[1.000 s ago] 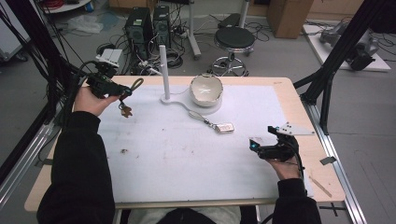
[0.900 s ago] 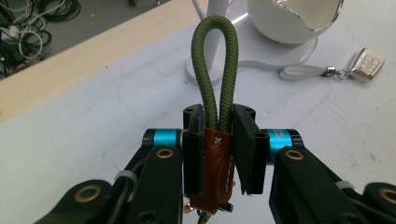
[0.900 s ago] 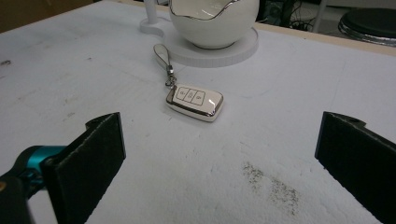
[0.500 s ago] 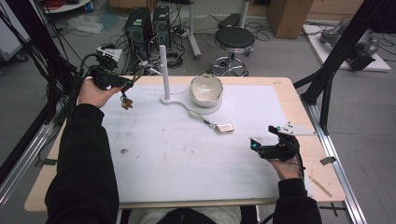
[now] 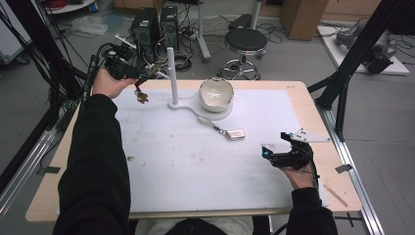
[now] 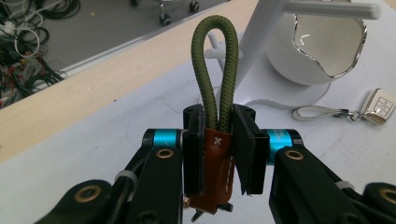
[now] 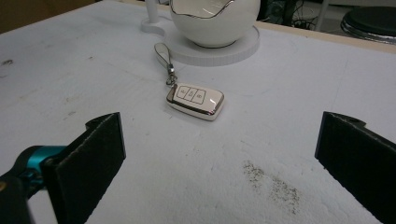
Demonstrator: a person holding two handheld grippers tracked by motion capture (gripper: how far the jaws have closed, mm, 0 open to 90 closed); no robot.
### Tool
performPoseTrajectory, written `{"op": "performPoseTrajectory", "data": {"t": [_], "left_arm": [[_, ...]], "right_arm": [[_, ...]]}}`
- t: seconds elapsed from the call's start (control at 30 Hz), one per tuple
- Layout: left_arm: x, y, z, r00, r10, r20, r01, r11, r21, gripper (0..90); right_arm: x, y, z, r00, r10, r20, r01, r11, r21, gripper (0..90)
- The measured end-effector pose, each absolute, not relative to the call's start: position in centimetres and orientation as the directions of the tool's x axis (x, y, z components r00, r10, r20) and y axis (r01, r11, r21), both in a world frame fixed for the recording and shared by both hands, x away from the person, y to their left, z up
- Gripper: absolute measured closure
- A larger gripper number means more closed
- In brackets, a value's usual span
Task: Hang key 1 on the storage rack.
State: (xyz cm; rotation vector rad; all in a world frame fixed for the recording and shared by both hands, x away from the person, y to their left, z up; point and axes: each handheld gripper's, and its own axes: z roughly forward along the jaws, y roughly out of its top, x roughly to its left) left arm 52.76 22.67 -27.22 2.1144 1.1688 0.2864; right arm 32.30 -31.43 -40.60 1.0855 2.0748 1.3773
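Left gripper view: the left gripper point(image 6: 218, 161) is clamped on a keychain point(image 6: 217, 135), both jaws pressed against its brown leather tab, the olive-green cord loop standing upright above them.
Keychain, high view: held in the air at the table's far left corner, the tab point(image 5: 142, 97) dangling below the left gripper point(image 5: 147, 73) (near the peg, not touching it).
White stand point(image 5: 172, 73): an upright post with a side peg, rising from a base that curves round to a round plate.
White bowl point(image 5: 216, 94): sits on that plate, its rim wavy and gold-edged.
Car key fob point(image 7: 195, 100): white, three buttons, flat on the white mat point(image 5: 186, 161), its pale strap running back toward the plate.
Right gripper point(image 5: 278, 154): low over the mat's near right part, jaws spread wide and holding nothing, the fob lying ahead of them.
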Motion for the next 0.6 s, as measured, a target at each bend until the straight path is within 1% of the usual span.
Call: {"op": "performPoseTrajectory", "data": {"t": [0.3, 0.6], "left_arm": [[53.8, 21.3, -28.9, 0.578, 0.805, -0.135, 0.681, -0.385, 0.623, 74.3], [54.4, 20.8, -29.8, 0.581, 0.797, -0.165, 0.691, -0.375, 0.618, 74.2]], "right_arm": [[32.2, -31.3, -40.7, -0.609, 0.790, 0.072, 0.379, 0.210, 0.901, 0.7], [32.1, -31.5, -40.8, -0.604, 0.794, 0.066, 0.374, 0.209, 0.904, 0.7]]}}
